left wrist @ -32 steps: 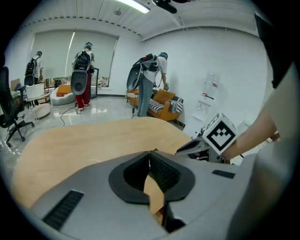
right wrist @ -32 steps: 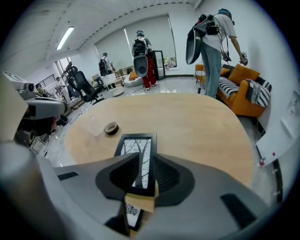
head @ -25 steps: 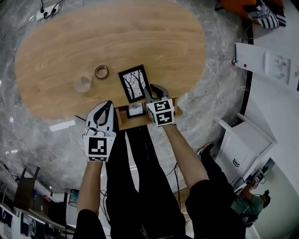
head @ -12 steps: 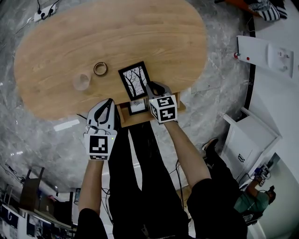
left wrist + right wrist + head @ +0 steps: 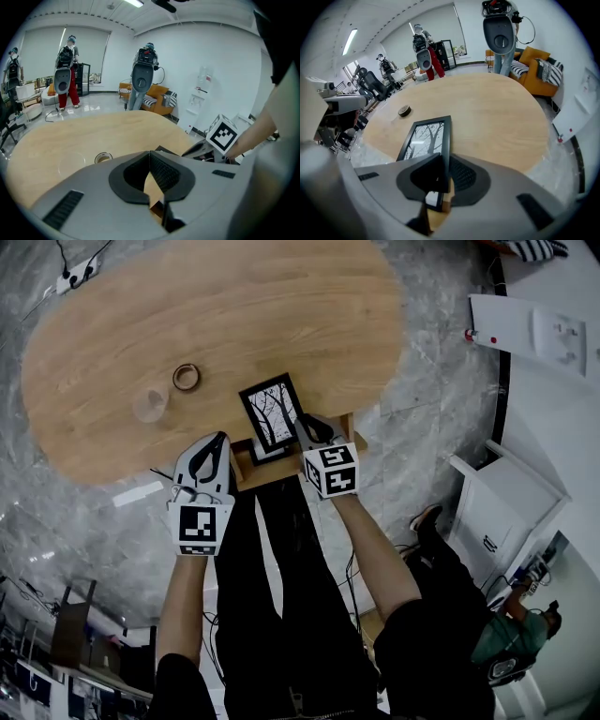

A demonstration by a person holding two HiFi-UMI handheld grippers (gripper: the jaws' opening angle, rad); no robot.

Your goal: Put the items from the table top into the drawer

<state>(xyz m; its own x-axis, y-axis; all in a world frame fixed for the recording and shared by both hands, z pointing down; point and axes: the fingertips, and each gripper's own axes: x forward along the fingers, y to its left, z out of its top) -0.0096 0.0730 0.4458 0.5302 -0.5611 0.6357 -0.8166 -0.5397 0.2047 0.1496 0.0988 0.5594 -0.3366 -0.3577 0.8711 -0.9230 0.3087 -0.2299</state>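
A black picture frame (image 5: 270, 413) with a tree print lies at the near edge of the oval wooden table (image 5: 281, 306), its near end over the open drawer (image 5: 281, 474). My right gripper (image 5: 312, 432) is shut on the frame's right edge (image 5: 446, 140). A small framed item (image 5: 261, 454) lies in the drawer, partly hidden under the frame. A tape roll (image 5: 186, 377) and a clear cup (image 5: 150, 405) sit further left on the table. My left gripper (image 5: 216, 448) hangs shut and empty by the drawer's left side.
The person's legs stand right under the drawer. A white cabinet (image 5: 492, 512) stands on the floor to the right and a power strip (image 5: 75, 276) lies beyond the table's far left. In the gripper views, people and robots stand at the back of the room.
The right gripper has dragged the picture frame toward the near edge and slightly right, so it now overhangs the drawer and covers part of the small item. The left gripper stayed put.
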